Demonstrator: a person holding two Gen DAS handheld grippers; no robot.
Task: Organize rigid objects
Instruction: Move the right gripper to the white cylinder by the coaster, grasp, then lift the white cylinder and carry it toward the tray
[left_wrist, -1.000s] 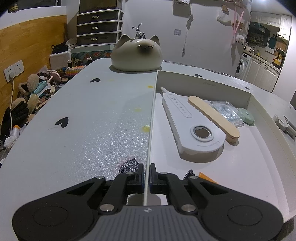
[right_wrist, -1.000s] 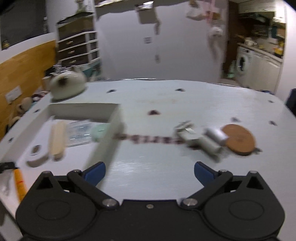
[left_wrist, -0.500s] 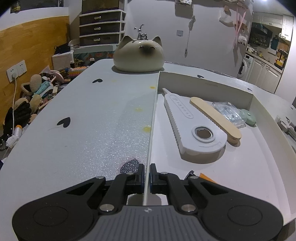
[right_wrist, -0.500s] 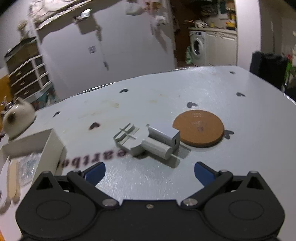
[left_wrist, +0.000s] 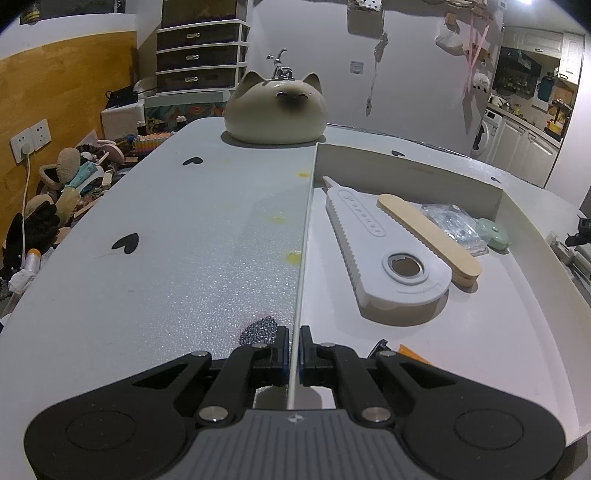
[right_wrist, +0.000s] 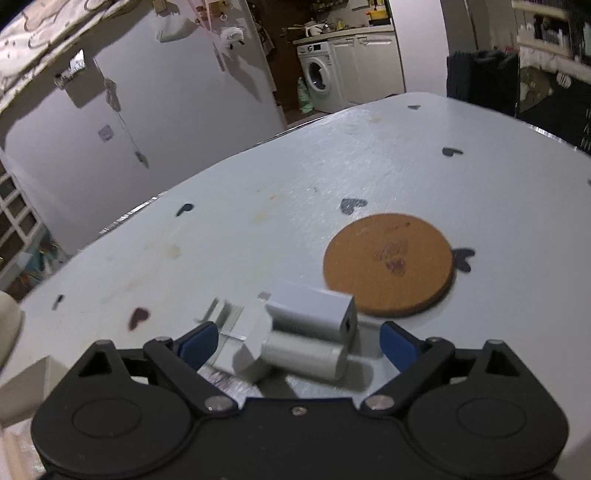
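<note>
Your left gripper (left_wrist: 294, 349) has its jaws pinched narrow on the thin left wall of the shallow white plastic tray (left_wrist: 306, 236), near its front corner. Inside the tray lie a long white serrated plastic tool with a round hole (left_wrist: 373, 254), a flat pale wooden stick (left_wrist: 428, 236) leaning over its right side, a clear crinkled plastic packet (left_wrist: 452, 223) and a small mint-green oval case (left_wrist: 493, 232) by the far right wall. An orange sliver (left_wrist: 410, 352) shows just past your right finger. Beyond the tray's far corner sits a cream ceramic cat-shaped pot (left_wrist: 275, 110) on the white table (left_wrist: 166, 240).

Your right gripper (right_wrist: 295, 341) has its jaws spread wide, blue fingertips (right_wrist: 195, 341) on either side of a cluster of light grey plastic blocks (right_wrist: 295, 332): a box-shaped piece, a cylinder in front of it, and a grooved piece at the left. You cannot tell whether the pads touch it. A round brown cork coaster (right_wrist: 388, 264) lies just behind the cluster, partly blocked by it.
</note>
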